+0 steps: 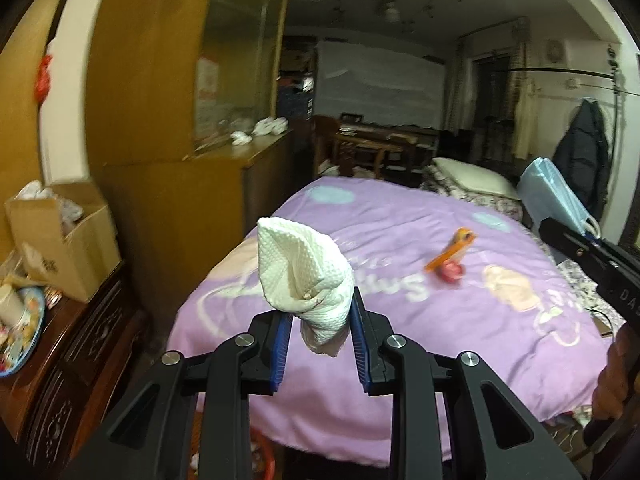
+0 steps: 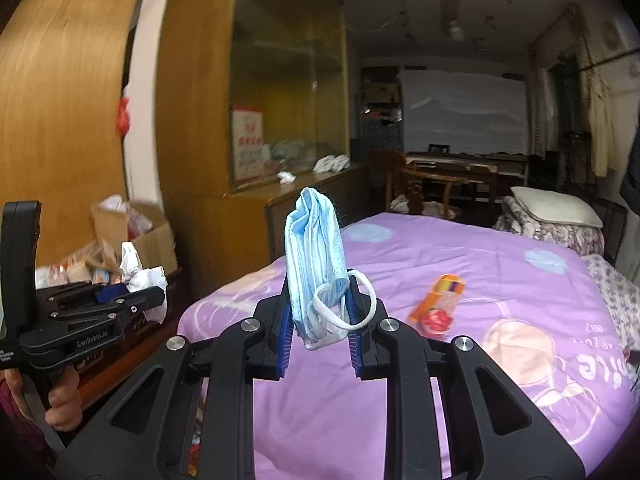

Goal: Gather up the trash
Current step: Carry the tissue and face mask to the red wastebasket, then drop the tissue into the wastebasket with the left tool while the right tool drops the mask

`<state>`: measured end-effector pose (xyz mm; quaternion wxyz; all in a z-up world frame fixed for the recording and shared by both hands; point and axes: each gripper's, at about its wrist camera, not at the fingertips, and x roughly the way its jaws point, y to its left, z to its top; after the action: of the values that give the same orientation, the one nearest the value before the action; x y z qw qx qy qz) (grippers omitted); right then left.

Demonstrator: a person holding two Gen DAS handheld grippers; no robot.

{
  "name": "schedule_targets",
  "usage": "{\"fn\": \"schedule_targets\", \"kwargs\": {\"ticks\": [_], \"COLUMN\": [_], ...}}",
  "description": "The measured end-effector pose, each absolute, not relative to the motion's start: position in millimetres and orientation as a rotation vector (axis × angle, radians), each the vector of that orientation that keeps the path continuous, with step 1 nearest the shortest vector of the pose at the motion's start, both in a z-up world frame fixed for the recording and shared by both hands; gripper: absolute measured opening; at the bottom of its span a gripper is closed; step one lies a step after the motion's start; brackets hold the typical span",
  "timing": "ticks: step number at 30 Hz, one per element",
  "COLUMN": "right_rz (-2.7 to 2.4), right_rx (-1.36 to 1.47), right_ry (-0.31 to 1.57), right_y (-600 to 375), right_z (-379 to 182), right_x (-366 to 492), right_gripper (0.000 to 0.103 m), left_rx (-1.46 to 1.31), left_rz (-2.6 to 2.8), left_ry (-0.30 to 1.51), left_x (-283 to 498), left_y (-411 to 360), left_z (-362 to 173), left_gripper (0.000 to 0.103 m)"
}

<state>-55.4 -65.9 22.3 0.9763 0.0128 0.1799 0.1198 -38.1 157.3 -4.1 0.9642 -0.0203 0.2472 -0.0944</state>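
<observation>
Carry step: left gripper (image 1: 320, 320) pinches tissue (image 1: 306, 276), right gripper (image 2: 318, 312) pinches mask (image 2: 316, 256). Next needs a bin; orange wrapper (image 2: 438, 302) at 3 o'clock remains.

The left tongs (image 1: 320, 320) were clamped on a crumpled tissue (image 1: 308, 276), pointing slightly downward. The right tongs (image 2: 318, 312) were pinched on a folded mask (image 2: 314, 256), also angled a little down. A hand (image 2: 60, 404) gripped the left tongs' handle.
</observation>
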Motion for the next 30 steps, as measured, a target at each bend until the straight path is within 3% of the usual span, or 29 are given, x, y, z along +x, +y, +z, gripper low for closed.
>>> {"fn": "schedule_targets", "kwargs": {"ticks": [18, 20, 22, 25, 30], "right_rz": [0.463, 0.481, 0.493, 0.515, 0.580], "right_rx": [-0.117, -0.120, -0.121, -0.115, -0.109], "right_ry": [0.676, 0.719, 0.749, 0.798, 0.883], "right_y": [57, 67, 74, 85, 110], "right_z": [-64, -75, -82, -92, -109], "right_x": [-7, -2, 1, 6, 11], "right_gripper": [0.024, 0.024, 0.024, 0.024, 0.024], "left_rx": [-0.193, -0.208, -0.224, -0.258, -0.261], "left_rz": [0.006, 0.022, 0.055, 0.099, 0.182], "left_ry": [0.844, 0.878, 0.897, 0.877, 0.861], "left_x": [-12, -11, -13, -17, -21], "left_y": [299, 308, 318, 334, 354], "left_z": [-162, -178, -190, -196, -198], "left_gripper": [0.029, 0.042, 0.075, 0.090, 0.097]}}
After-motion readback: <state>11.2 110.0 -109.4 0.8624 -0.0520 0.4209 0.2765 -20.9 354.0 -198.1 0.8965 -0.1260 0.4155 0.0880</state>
